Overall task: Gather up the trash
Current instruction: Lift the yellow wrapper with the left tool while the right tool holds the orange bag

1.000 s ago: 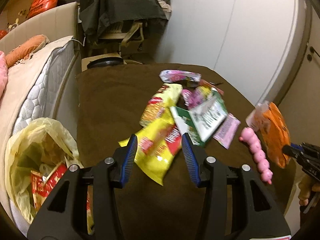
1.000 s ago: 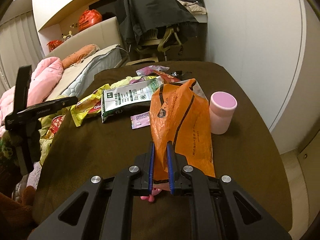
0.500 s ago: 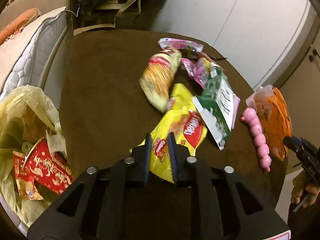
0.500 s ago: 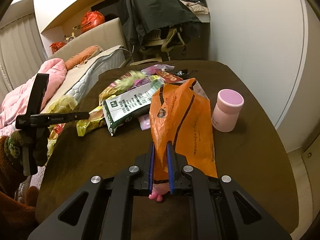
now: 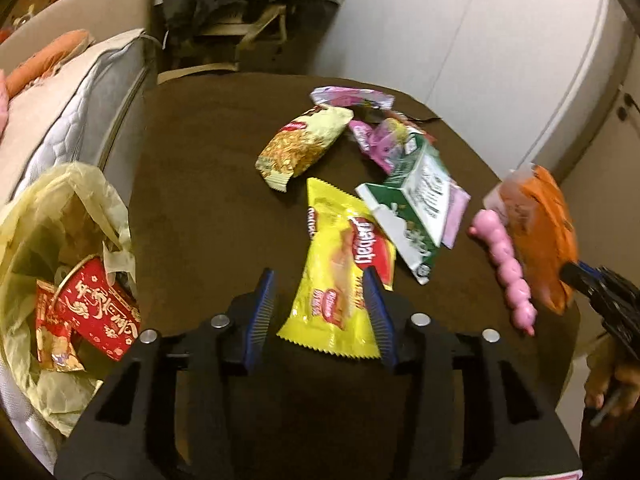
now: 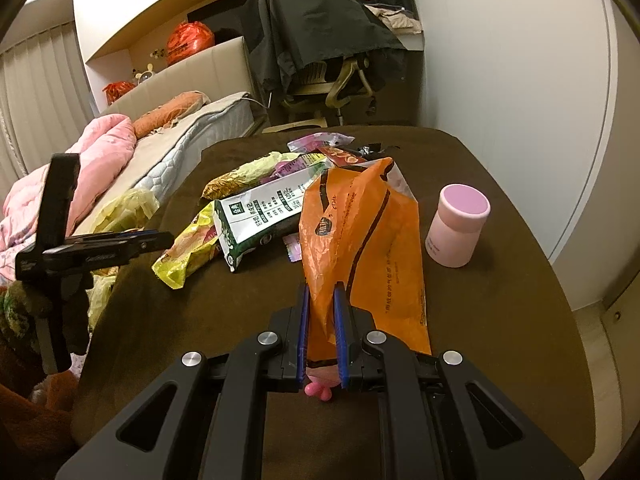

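The yellow snack bag (image 5: pixel 342 276), crinkly with red logos and a zigzag bottom edge, is seen lying flat on the brown tabletop (image 5: pixel 208 200), its lower end between the left gripper (image 5: pixel 320 312) fingers. Those have just been opened, and the bag isn't pinched. The orange bag (image 6: pixel 360 240) is kept clamped in the right gripper (image 6: pixel 322 332) fingers, upright-ish.

Little is legible — the yellow snack bag (image 5: pixel 344 276) seems to carry a red "Herbert"-like logo, upside down.
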`<control>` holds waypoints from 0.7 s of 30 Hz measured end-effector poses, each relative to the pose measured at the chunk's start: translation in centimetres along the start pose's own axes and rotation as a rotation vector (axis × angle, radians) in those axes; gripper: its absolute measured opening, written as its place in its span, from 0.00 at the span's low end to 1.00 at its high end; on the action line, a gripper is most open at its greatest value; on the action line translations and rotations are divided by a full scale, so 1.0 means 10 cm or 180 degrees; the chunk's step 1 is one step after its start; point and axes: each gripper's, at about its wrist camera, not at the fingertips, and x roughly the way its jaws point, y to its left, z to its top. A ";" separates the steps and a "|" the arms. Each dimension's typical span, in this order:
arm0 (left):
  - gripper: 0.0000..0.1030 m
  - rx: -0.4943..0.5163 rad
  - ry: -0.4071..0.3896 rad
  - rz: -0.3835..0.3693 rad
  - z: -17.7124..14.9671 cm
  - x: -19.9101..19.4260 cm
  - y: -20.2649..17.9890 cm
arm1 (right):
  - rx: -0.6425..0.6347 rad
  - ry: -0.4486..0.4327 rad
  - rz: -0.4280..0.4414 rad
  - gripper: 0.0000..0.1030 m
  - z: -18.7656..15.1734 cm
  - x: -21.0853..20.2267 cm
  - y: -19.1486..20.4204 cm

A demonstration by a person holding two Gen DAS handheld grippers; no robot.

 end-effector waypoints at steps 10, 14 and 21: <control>0.25 0.0016 0.0268 0.0092 -0.05 0.19 -0.21 | 0.0095 -0.0039 -0.0025 0.12 -0.01 -0.01 -0.05; 0.18 0.0115 0.0233 -0.0013 -0.11 0.10 -0.31 | 0.0105 -0.0047 -0.0019 0.12 -0.03 -0.01 -0.05; 0.18 0.0277 -0.0028 0.0047 -0.09 -0.27 -0.50 | 0.0105 -0.0076 -0.0024 0.12 -0.03 -0.05 -0.05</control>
